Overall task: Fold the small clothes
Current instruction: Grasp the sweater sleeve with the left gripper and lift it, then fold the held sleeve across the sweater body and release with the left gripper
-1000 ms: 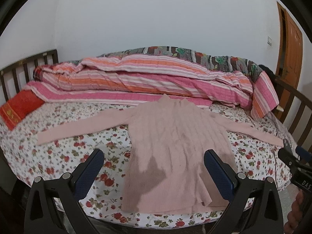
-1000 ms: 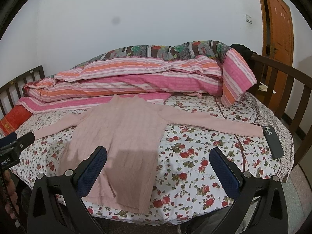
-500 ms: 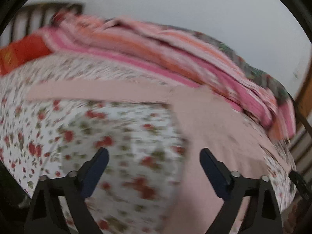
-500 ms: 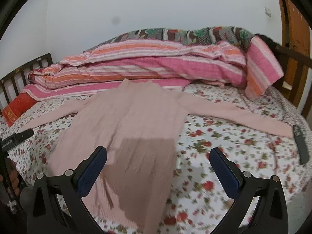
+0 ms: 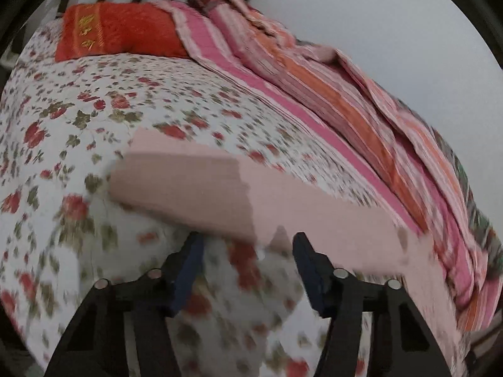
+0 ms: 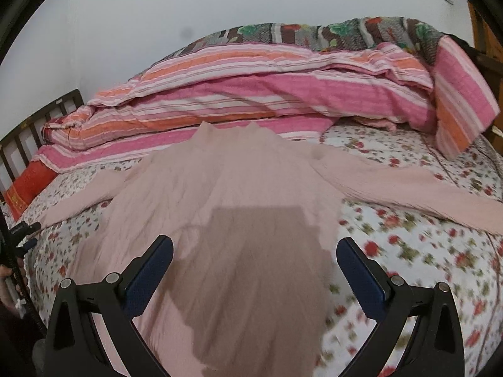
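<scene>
A pink knitted sweater (image 6: pixel 239 207) was seen spread flat, front up, on the flowered bedsheet (image 6: pixel 408 251) of a bed, its collar towards a heap of striped quilts (image 6: pixel 267 94) and both sleeves stretched out sideways. No fold had yet been made, so the task was judged to be at its first step: the taking up of a sleeve.

The left claw (image 5: pixel 248 248) was held low over the left sleeve (image 5: pixel 220 194), near its cuff end, with the jaws parted and nothing between them; the tips appeared to be just at the near edge of the sleeve, though blur kept contact from being told. A red pillow (image 5: pixel 119 31) was seen well beyond, at the headboard.

The right claw (image 6: pixel 254 251) was held wide open above the lower body of the sweater, gripping nothing, its shadow cast upon the knit. The right sleeve (image 6: pixel 408 188) lay well apart from it, to the right.

For the next move, it was judged that the left jaws would have to be lowered around the sleeve edge and closed upon a single layer, without the sheet being pinched, and that the sleeve would then have to be carried across the body.
</scene>
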`<state>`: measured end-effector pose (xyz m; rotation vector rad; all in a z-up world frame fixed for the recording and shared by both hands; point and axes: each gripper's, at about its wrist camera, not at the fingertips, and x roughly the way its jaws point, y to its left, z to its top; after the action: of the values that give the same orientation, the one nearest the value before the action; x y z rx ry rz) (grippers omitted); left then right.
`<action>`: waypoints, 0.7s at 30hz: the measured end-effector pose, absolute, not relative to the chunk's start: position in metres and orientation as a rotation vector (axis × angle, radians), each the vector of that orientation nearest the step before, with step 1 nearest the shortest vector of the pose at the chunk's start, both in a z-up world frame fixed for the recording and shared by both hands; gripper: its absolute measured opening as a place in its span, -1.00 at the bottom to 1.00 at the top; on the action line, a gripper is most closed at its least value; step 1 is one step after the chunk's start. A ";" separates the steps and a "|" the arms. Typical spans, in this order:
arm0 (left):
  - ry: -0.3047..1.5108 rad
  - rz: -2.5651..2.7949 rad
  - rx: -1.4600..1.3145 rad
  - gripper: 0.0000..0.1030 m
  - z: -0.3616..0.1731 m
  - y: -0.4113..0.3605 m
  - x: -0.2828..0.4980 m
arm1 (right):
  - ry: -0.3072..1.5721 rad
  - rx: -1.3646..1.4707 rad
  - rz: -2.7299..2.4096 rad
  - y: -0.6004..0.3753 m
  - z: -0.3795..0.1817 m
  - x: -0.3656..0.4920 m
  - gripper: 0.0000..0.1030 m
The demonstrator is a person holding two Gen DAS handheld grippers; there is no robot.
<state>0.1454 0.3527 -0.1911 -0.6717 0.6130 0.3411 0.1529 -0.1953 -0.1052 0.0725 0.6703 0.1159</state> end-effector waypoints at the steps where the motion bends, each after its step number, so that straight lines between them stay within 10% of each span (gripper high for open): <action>1: 0.602 0.360 -0.681 0.07 -0.192 0.360 0.149 | 0.668 0.062 0.113 -0.193 -0.105 0.158 0.98; 4: 0.584 0.442 -0.658 -0.14 -0.191 0.372 0.158 | 0.654 0.033 0.120 -0.190 -0.103 0.172 0.98; 7: 0.604 0.505 -0.567 -0.87 -0.180 0.379 0.169 | 0.639 0.018 0.119 -0.193 -0.101 0.183 0.98; 21: 0.522 0.108 -0.160 -0.87 -0.045 0.138 0.267 | 0.597 0.202 0.003 -0.303 -0.099 0.191 0.91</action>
<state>0.2670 0.1378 -0.0455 -0.1597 0.5219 0.1084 0.1910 -0.3030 -0.0985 0.2017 0.5974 0.0032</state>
